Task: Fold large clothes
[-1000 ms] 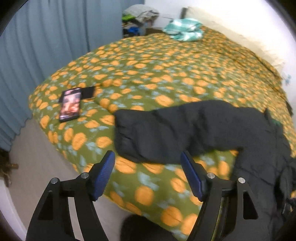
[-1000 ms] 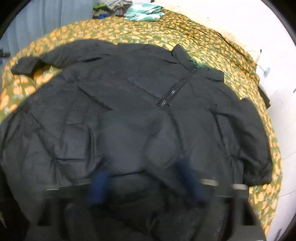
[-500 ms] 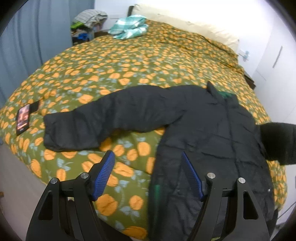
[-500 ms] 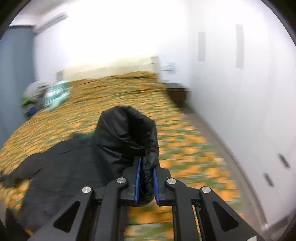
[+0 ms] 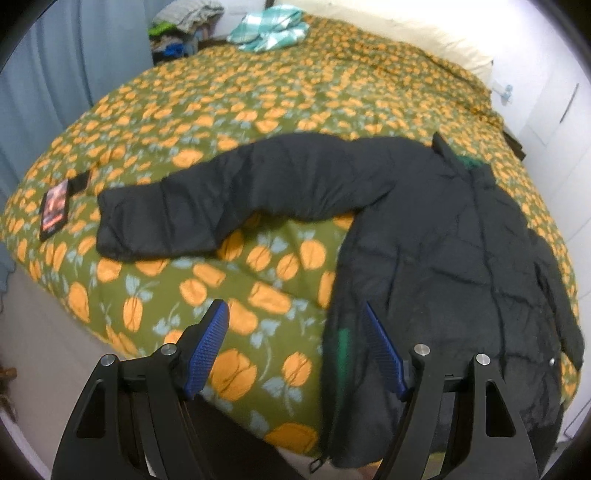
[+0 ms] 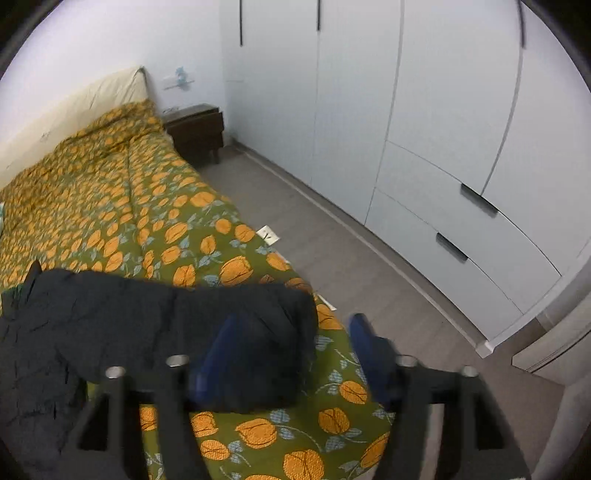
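Left claw (image 5: 295,343): open, holding nothing — poised low over the bed's near edge, its right finger just over the hem side of the black jacket (image 5: 443,258).
Right claw (image 6: 291,354): open too, blurred, empty; the left finger overlaps the cuff of the right sleeve (image 6: 251,343), the other finger is out past it over the bedspread.
Pose: both tools point forward and down at the bed (image 5: 258,110), level with each other as far as each view shows.
Jacket: spread front-up and zipped on the orange-flowered cover, hem hanging over the near edge, collar toward the pillows.
Left sleeve (image 5: 221,206): stretched straight out sideways — likely laid flat so it can be folded across the body next.
Right sleeve: lying out flat toward the wardrobe side, cuff near the bed's edge.
Phone (image 5: 55,210): on the cover beyond the left cuff, near but apart.
Far end: teal checked cloth (image 5: 269,27) by the pillows; wardrobe (image 6: 443,147) across the floor.
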A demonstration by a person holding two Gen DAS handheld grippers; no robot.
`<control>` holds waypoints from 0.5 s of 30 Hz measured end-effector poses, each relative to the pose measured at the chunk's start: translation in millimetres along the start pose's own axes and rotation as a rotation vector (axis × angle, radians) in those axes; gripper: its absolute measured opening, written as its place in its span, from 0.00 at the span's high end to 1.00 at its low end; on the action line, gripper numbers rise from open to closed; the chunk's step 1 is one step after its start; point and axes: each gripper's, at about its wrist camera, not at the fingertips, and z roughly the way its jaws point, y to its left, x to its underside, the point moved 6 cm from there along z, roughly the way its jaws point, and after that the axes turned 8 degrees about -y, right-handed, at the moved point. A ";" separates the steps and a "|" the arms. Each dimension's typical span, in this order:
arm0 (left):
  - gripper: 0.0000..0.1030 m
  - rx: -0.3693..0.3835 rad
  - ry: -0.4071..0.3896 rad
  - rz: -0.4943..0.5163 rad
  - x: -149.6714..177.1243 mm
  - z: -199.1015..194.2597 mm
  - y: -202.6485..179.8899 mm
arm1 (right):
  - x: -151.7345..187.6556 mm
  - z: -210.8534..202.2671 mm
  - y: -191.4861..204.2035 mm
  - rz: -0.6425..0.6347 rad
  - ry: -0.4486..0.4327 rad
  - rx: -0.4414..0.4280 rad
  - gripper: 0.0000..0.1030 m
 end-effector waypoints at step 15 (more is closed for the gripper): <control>0.19 0.168 0.180 0.086 70.4 27.7 -59.5 | 158.0 -81.5 163.8 -0.152 0.210 -0.546 0.34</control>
